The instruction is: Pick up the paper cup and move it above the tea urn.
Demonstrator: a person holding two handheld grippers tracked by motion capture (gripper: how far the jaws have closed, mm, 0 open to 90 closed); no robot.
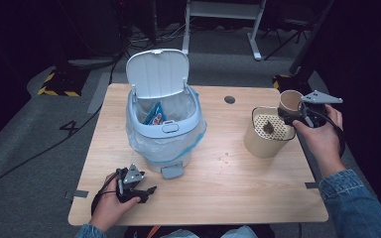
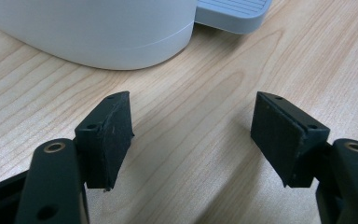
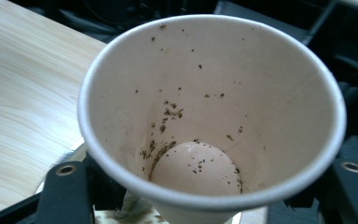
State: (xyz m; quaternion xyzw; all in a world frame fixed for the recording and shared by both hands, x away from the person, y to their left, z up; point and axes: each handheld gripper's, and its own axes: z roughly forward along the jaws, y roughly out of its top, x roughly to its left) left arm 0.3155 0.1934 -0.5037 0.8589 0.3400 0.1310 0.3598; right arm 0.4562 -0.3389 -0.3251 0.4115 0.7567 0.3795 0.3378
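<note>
One paper cup (image 1: 290,101), one strainer tub (image 1: 268,132), one pedal bin (image 1: 162,116) (lid up) on the table (image 1: 228,188). Right tongs (image 1: 292,116) clamped on the cup at the far right, just beside the tub. Left tongs (image 1: 146,191) released, near left. Up close: tea flecks inside the cup (image 3: 205,116); bare wood between left tongs (image 2: 193,135).

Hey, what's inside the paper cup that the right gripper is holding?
The paper cup is nearly empty: small dark specks cling to its inner wall and dot its pale bottom. The right gripper clamps it from outside, so the jaws cover the cup's lower outer wall.
</note>
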